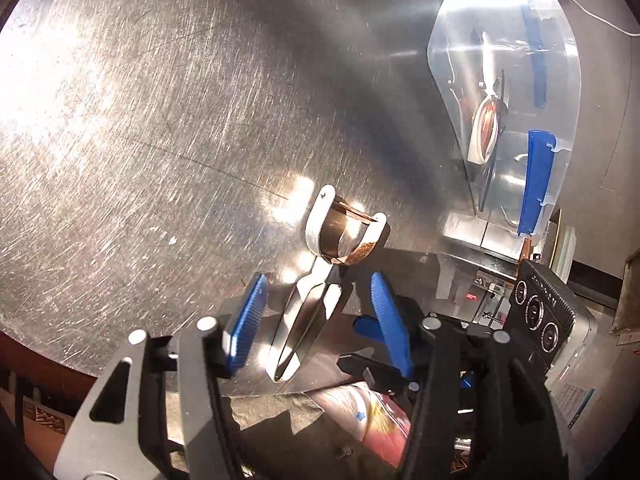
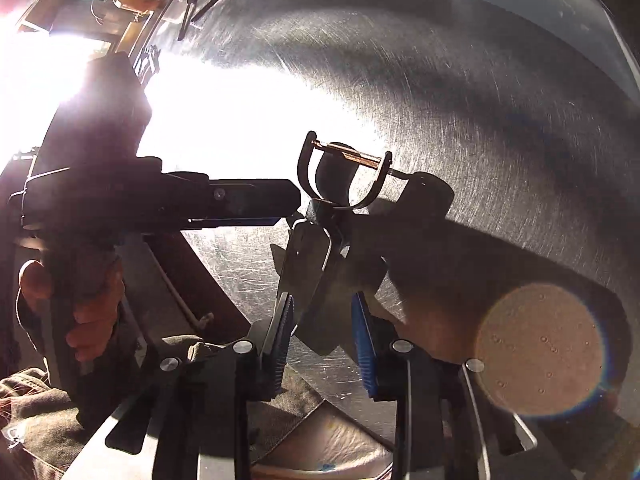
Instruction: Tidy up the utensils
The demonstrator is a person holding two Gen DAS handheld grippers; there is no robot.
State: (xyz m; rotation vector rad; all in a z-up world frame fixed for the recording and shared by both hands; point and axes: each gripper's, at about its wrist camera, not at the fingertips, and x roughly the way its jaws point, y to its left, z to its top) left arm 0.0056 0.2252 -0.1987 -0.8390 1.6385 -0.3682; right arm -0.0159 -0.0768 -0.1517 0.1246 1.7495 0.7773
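A Y-shaped metal peeler (image 1: 308, 312) with a rusty blade lies on the scratched steel table (image 1: 160, 120), head pointing away. My left gripper (image 1: 318, 280) is open and straddles its handle; a gap shows on each side of the blue pads (image 1: 246, 320). In the right wrist view the peeler (image 2: 308, 264) sits between the pads of my right gripper (image 2: 322, 300), which is open; its left pad (image 2: 285, 332) lies close to the handle edge. The left gripper's finger (image 2: 256, 196) reaches in from the left toward the peeler's neck.
A clear plastic bin (image 1: 556, 80) with blue latches stands at the right and holds several utensils. A black device with round dials (image 1: 544, 312) sits beyond the table's right edge. A hand (image 2: 92, 312) grips the left tool. Strong glare whitens the table at left.
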